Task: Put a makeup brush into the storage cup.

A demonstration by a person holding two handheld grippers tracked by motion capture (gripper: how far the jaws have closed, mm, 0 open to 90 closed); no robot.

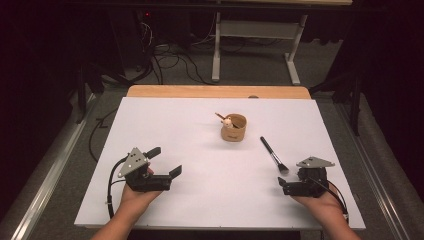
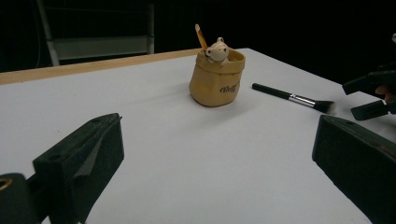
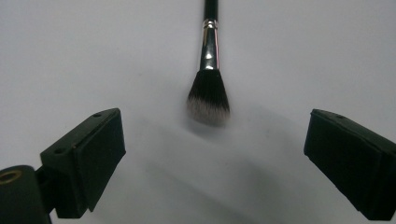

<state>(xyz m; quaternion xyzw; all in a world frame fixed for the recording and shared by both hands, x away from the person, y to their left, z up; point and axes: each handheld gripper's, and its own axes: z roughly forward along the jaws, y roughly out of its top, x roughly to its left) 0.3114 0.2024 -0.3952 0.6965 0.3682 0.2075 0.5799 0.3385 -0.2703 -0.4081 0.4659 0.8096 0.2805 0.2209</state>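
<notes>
White tabletop (image 1: 200,150), dark room behind. Right gripper (image 1: 281,182) spread wide, low over the surface, makeup brush (image 1: 273,154) lying flat just ahead, bristles toward it, untouched. Left gripper (image 1: 165,161) likewise agape, holding nothing. Tan pot (image 1: 234,128) upright farther back, small figure and stick inside.

Room is staying dark; light is falling mainly on the white tabletop (image 1: 200,150), w/ a wooden edge strip (image 1: 218,91) showing along its far side. Grey carpet floor (image 1: 260,65) is lying beyond the table. A white-framed bench (image 1: 257,30) is standing at far centre-right on two legs. Black cables (image 1: 165,60) are trailing across the floor at far left. Metal rails (image 1: 50,175) are running along the floor on left & right sides.
</notes>
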